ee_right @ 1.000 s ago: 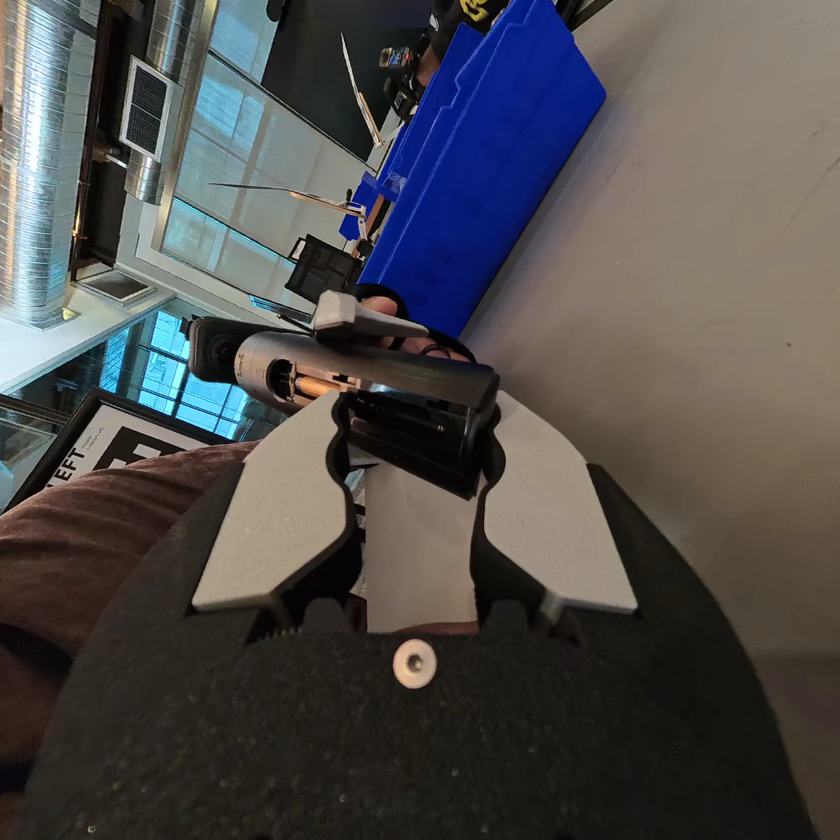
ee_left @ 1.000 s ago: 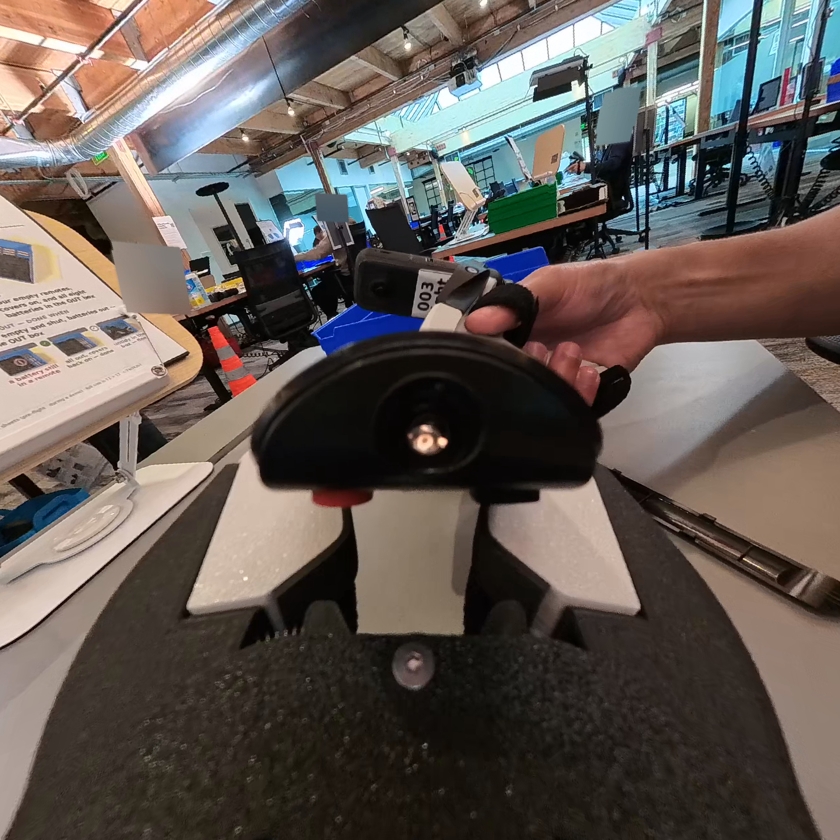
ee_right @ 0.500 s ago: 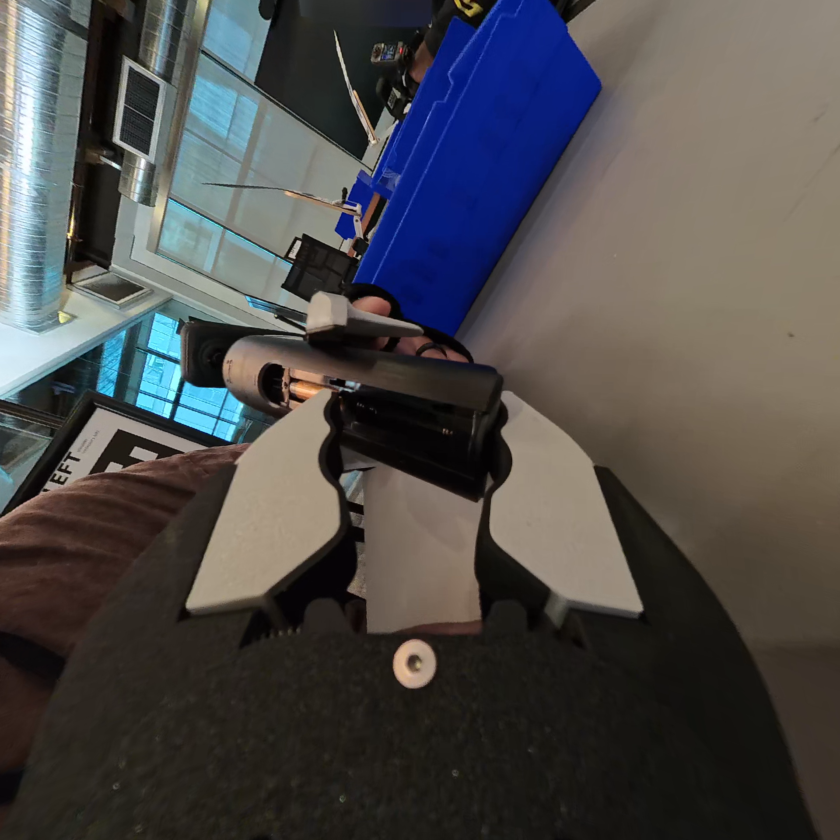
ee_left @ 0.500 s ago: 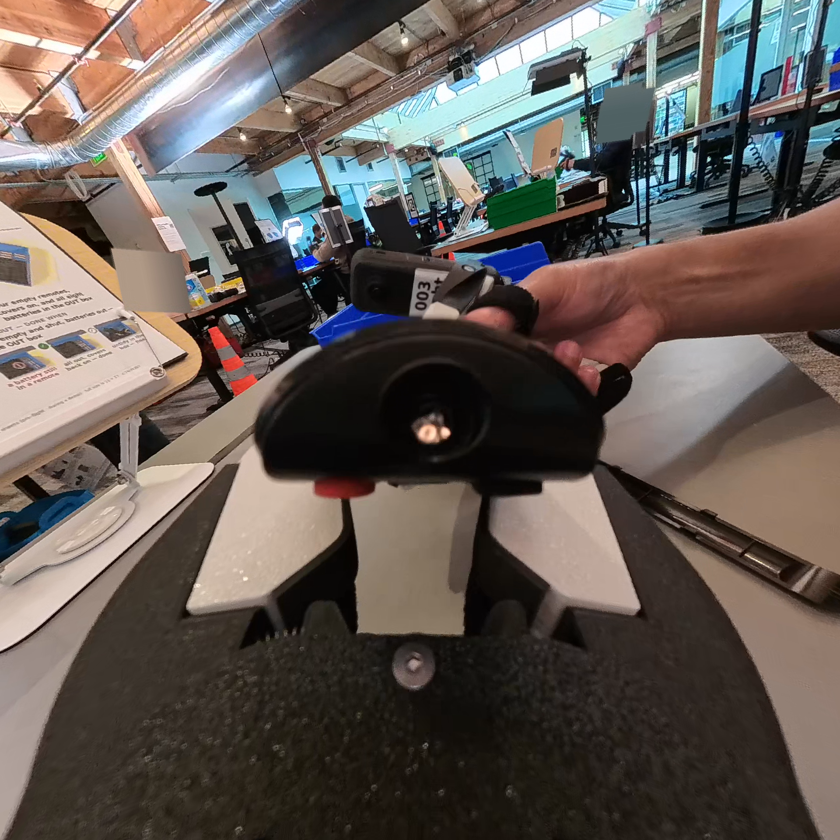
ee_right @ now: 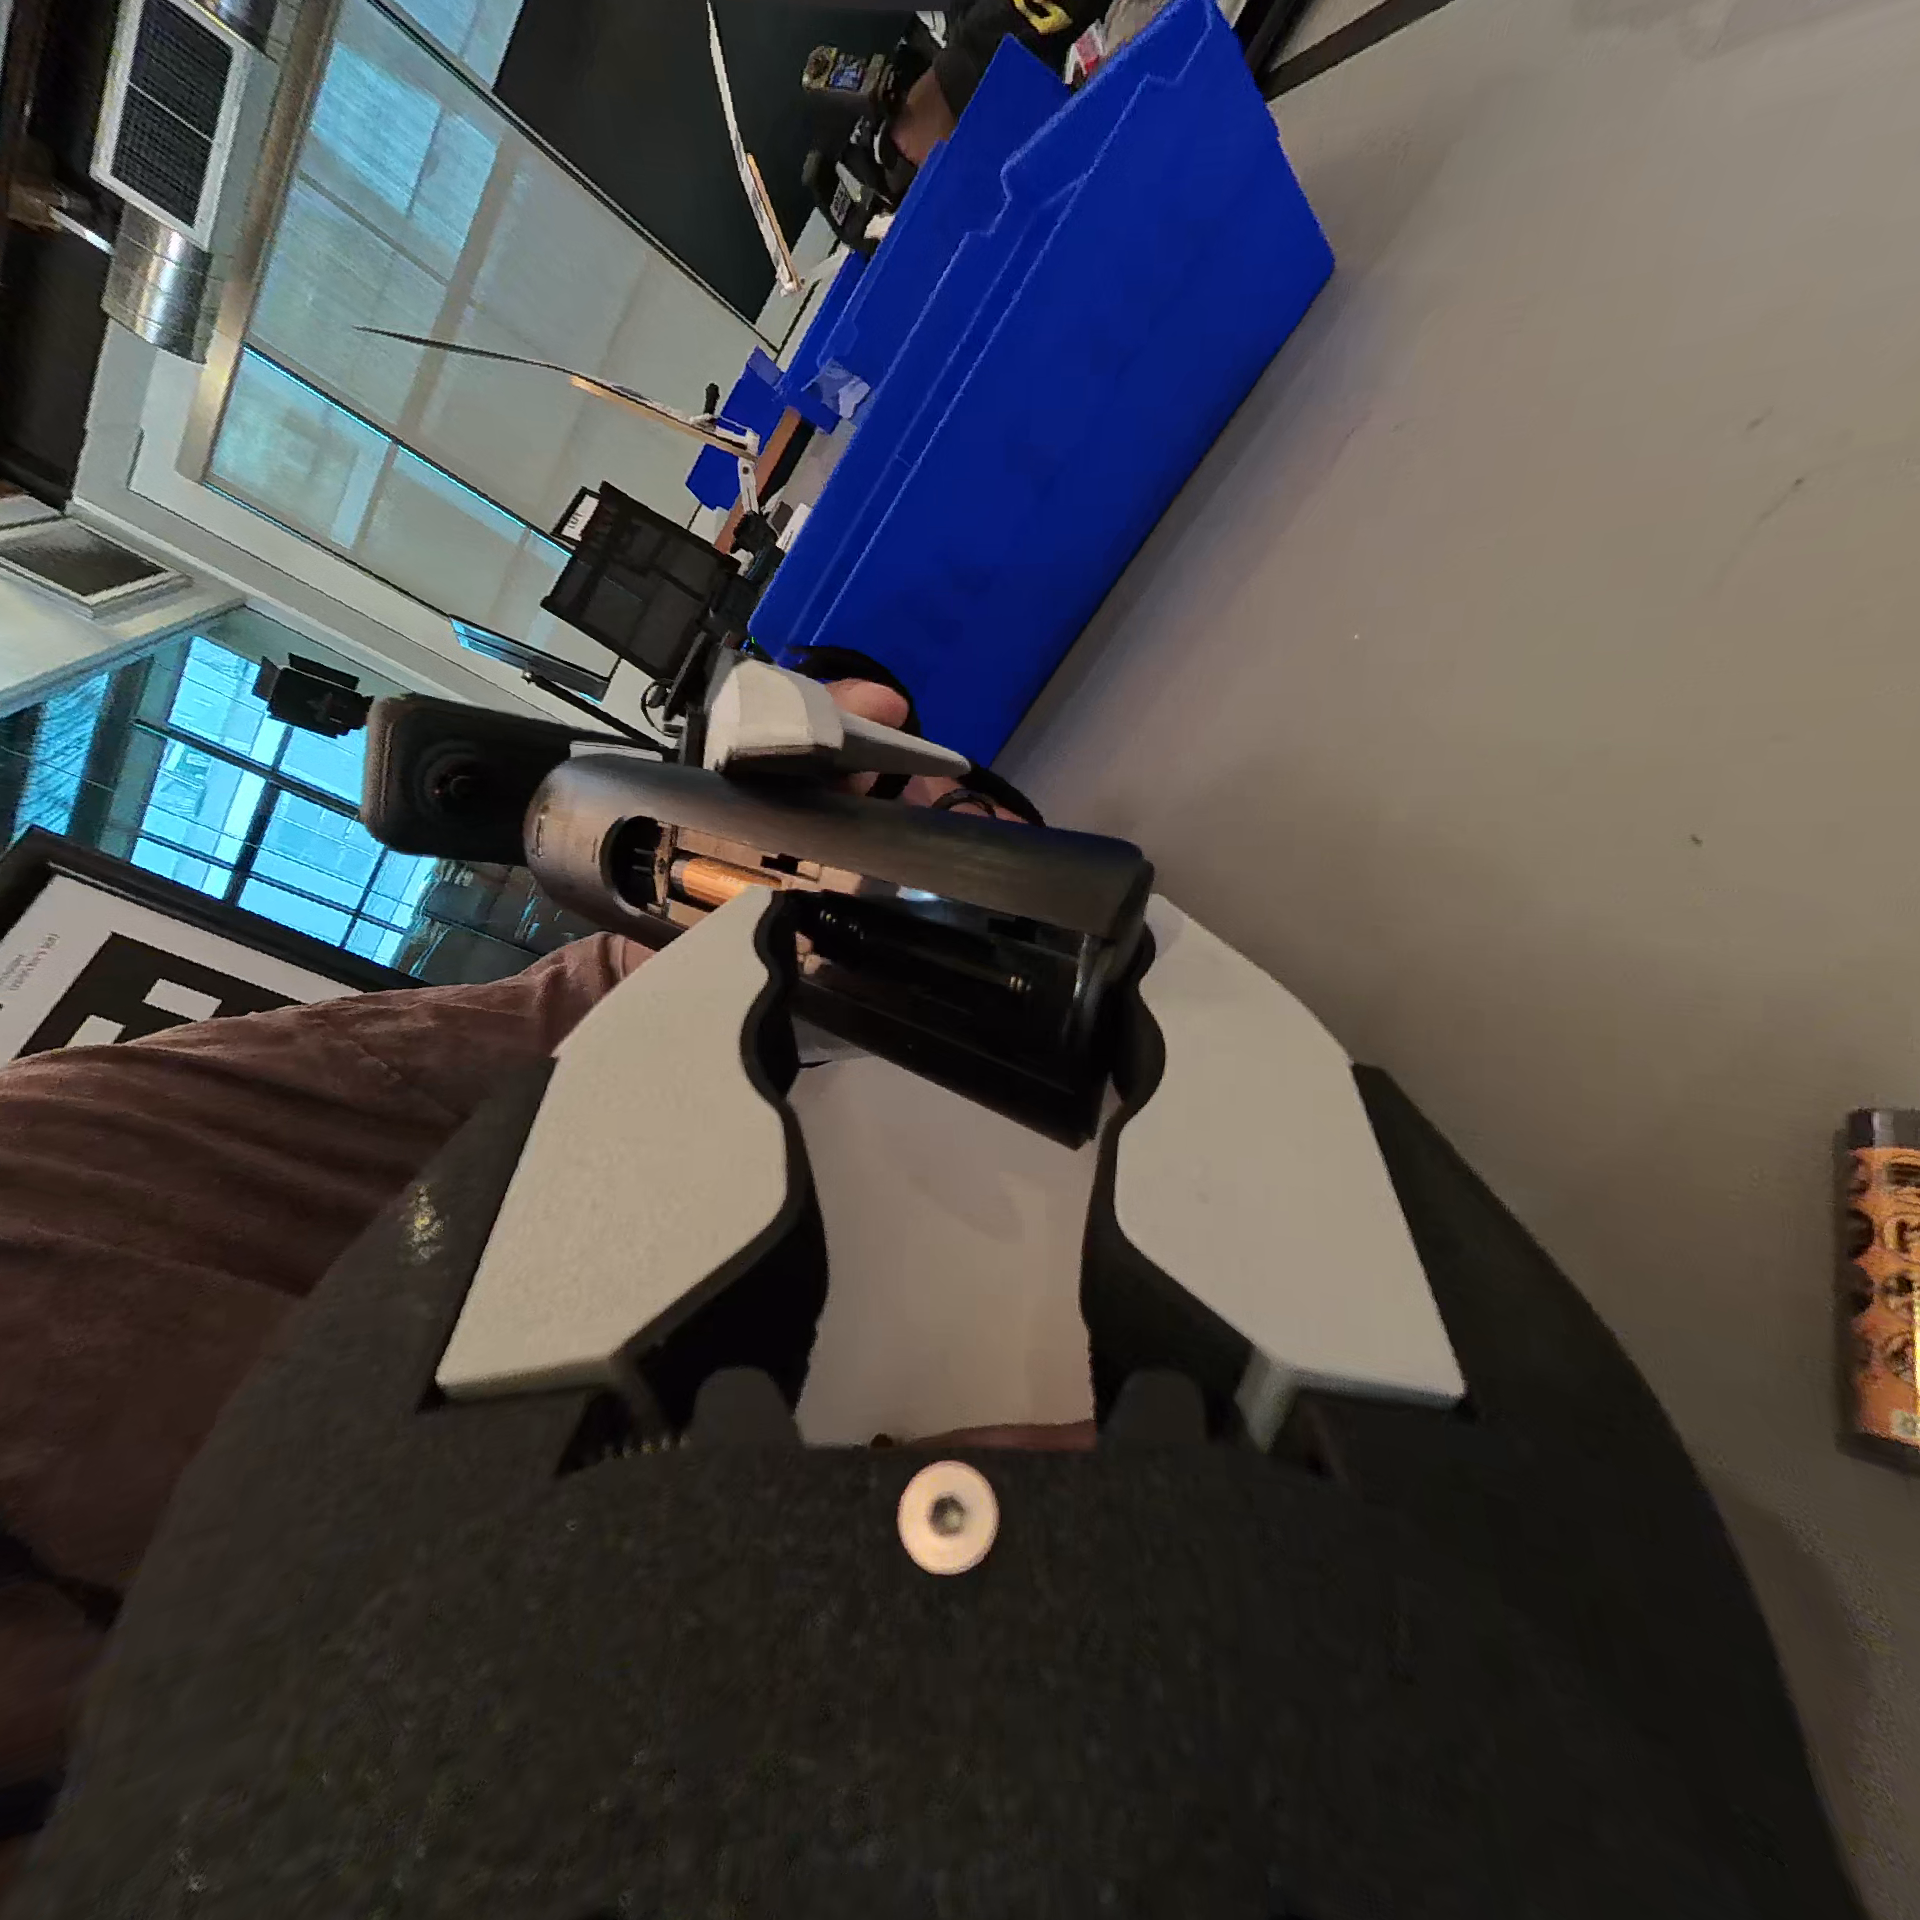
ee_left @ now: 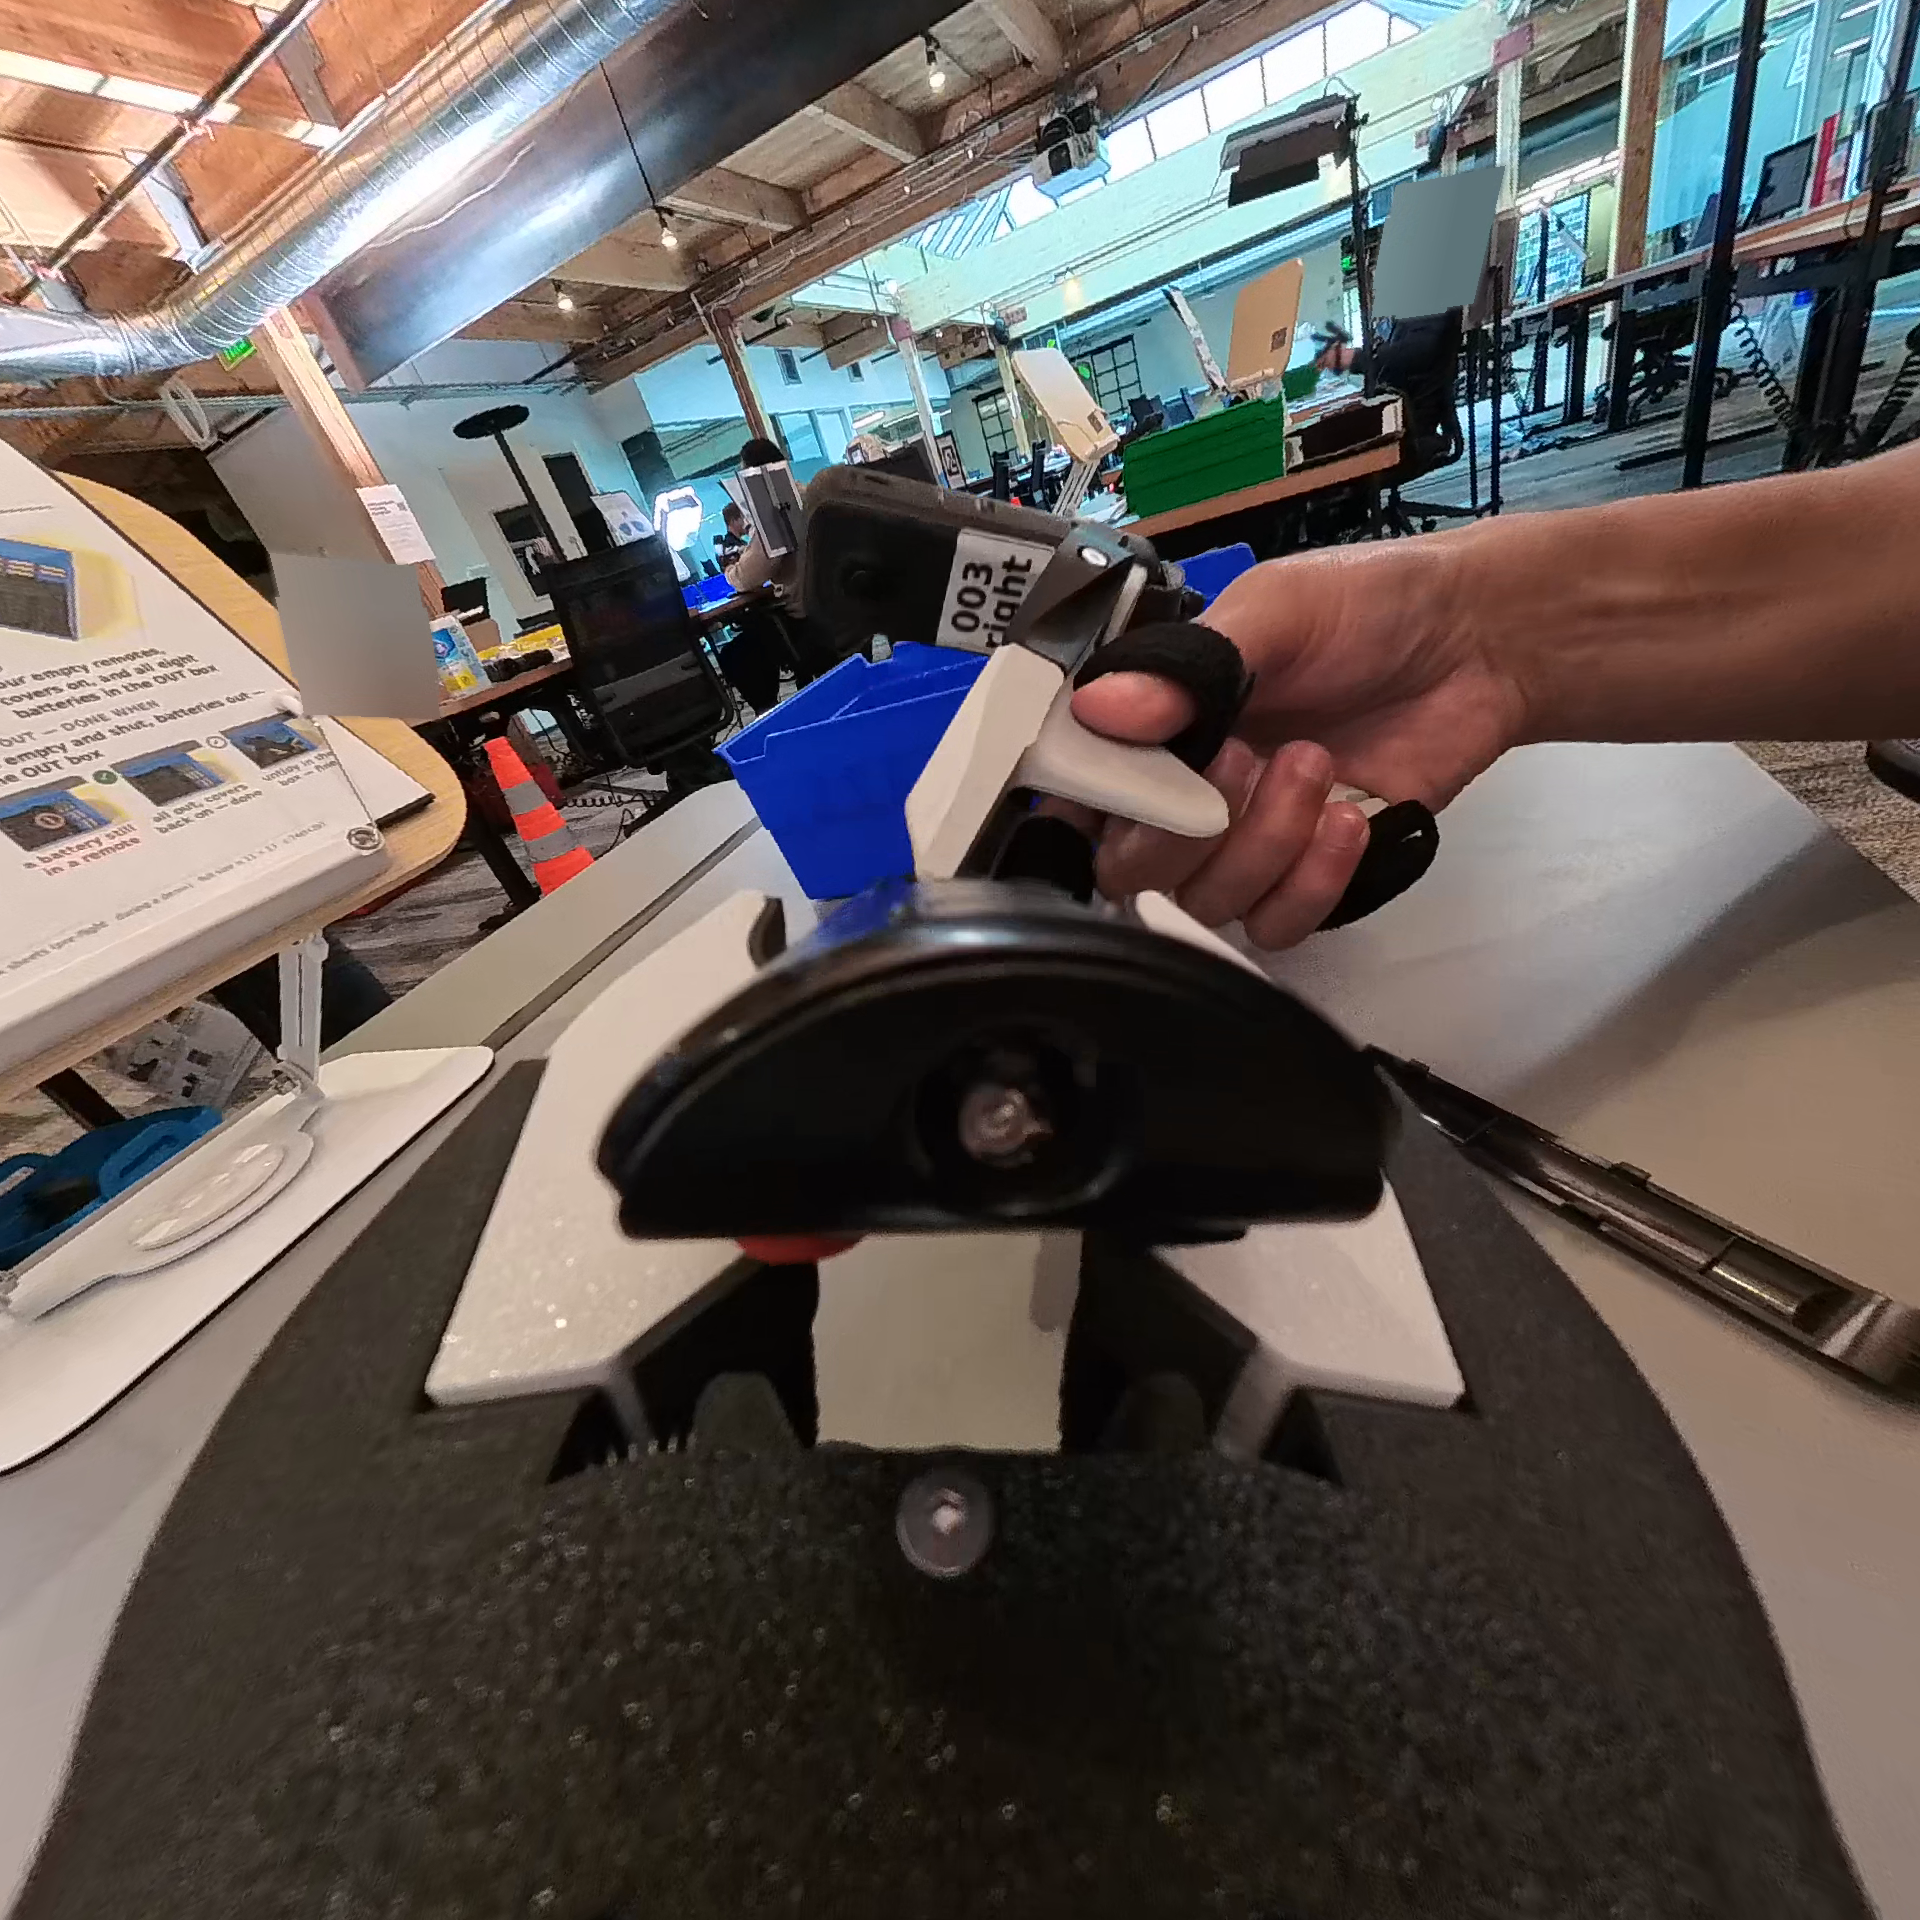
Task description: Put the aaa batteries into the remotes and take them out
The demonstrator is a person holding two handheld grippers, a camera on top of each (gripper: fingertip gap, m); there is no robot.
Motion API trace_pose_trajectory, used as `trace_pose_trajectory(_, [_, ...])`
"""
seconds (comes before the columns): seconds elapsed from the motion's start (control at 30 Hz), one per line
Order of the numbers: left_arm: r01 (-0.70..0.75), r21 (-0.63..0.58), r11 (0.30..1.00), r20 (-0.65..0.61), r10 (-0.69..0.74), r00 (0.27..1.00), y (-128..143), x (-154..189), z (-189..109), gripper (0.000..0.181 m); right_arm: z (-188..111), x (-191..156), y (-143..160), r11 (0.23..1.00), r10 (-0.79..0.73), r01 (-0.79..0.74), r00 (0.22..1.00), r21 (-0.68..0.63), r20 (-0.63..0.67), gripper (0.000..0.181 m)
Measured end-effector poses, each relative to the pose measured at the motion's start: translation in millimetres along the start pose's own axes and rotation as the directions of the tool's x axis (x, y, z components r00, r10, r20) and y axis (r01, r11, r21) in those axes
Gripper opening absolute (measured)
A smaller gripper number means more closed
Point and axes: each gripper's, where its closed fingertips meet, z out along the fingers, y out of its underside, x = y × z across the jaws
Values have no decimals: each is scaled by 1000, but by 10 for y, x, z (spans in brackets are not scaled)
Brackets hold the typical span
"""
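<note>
Right tool (ee_right: 945,956): the two grey fingers are closed on the remote (ee_right: 914,847), one at each side of its black battery bay. The remote lies crosswise between the tips with the bay uncovered and facing my camera. One copper-coloured battery (ee_right: 717,881) sits in the upper slot at the left end; the lower slot looks dark. At the right edge of this view, an orange-and-black cylinder (ee_right: 1883,1288) lies on the grey table (ee_right: 1558,727), well apart from the remote. Beyond the remote, two blue bins (ee_right: 1039,416) stand on the table side by side.

Left tool (ee_left: 961,914): the white fingers stand at a narrow gap. The remote's black rounded end (ee_left: 987,1122) fills the view across them, with a red button on its underside. I cannot tell from either view whether these fingers are clamped on it. To the right, a long dark cover (ee_left: 1662,1247) lies flat on the table. To the left, an instruction card (ee_left: 156,727) leans on a white stand. Just behind the remote, my hand (ee_left: 1351,707) grips the right tool's handle, with one finger through its black loop on the white trigger.
</note>
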Motion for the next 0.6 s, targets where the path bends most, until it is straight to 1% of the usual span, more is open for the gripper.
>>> trace_pose_trajectory(0.43, [8,0,1000,-3,-8,1000,13,-6,0,60,12,19,7,1000,13,-14,1000,6,11,58])
trace_pose_trajectory(0.6, [14,-10,1000,-11,-14,1000,8,-3,5,59,22,29,28,996,91,-92,992,4,83,56])
